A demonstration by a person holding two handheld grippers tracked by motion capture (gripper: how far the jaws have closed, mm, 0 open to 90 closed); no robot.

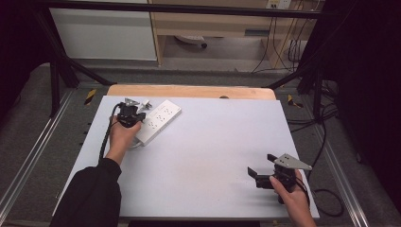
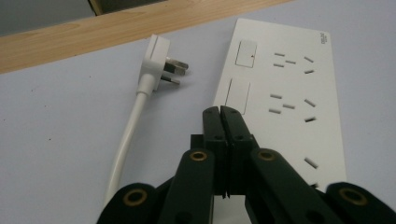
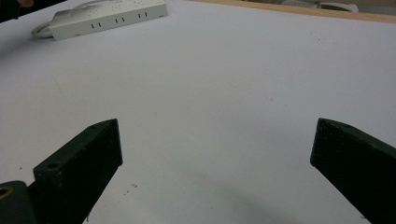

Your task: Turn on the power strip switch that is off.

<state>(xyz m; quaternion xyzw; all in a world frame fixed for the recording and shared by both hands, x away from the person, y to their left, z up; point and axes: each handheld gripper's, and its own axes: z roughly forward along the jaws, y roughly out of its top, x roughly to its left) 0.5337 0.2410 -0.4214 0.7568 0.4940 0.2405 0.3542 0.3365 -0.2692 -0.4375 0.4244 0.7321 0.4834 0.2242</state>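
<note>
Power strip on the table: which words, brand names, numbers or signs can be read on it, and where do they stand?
Power strip: a small grey mark at its far right corner, too small and blurred to read.
Plug: no text visible.
Nothing else in the three views carries readable text.

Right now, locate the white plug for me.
In the left gripper view the white plug lies upper left on the table, beside the power strip, near the wooden edge.

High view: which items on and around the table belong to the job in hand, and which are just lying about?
In the job:
- power strip
- white plug with its cable
- left tool, shut, over the strip

Lying about:
- right tool, open, idle
- cables on the floor
- wooden cabinet
</note>
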